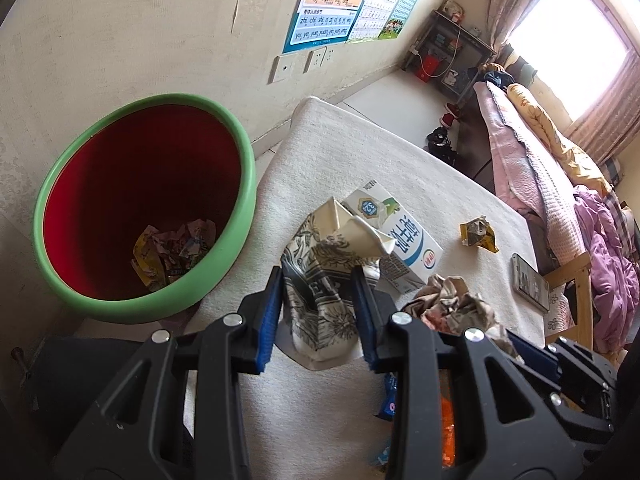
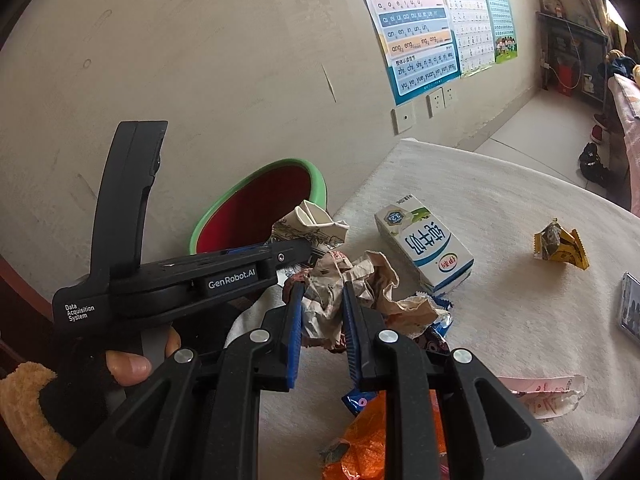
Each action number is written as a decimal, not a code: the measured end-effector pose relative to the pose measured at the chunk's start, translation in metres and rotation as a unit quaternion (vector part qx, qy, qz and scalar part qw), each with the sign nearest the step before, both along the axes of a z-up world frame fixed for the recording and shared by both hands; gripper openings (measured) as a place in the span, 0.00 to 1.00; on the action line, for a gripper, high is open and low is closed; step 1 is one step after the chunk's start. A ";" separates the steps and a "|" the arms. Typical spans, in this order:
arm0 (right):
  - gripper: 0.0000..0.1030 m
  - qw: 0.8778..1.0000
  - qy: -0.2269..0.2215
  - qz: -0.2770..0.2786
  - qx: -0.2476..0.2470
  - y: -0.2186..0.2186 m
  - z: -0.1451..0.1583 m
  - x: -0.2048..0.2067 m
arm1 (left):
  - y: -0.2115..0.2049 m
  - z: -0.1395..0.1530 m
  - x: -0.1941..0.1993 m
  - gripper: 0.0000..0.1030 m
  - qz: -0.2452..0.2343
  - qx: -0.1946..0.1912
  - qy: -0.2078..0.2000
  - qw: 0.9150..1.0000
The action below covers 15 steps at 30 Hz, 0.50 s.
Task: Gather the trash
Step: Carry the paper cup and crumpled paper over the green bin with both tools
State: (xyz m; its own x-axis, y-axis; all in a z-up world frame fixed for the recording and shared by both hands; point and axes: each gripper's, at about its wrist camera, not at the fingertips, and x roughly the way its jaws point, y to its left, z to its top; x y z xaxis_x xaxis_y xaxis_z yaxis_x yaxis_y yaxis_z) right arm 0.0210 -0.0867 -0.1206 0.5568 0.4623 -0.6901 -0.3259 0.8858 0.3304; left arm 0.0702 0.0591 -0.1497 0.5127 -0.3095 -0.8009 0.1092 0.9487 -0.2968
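Two grips on: my left gripper [image 1: 318, 308] pinches the crushed paper cup [image 1: 324, 280], long axis pointing away from me toward the milk carton [image 1: 394, 240]; my right gripper [image 2: 320, 320] pinches a crumpled wrapper [image 2: 344, 284]. Both sit on the table [image 1: 420, 160] w/ the bin [image 1: 140, 216] at left, yellow wrapper [image 1: 478, 234] & phone [image 1: 530, 282] beyond.

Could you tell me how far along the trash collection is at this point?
Partly done: crumpled wrappers already lie in the bin. In hand: the left gripper clamps a crushed paper cup, the right gripper a crumpled paper wad. Left on the table: milk carton, yellow wrapper, orange bag.
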 end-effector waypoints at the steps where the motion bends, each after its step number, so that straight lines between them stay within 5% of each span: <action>1: 0.19 1.000 0.000 0.002 0.000 0.002 0.000 0.001 | 0.001 0.000 0.000 0.32 0.002 0.000 0.000 1.000; 15: 0.19 1.000 -0.001 0.022 0.008 0.022 0.004 0.021 | 0.032 0.010 0.006 0.32 0.029 0.008 -0.012 0.999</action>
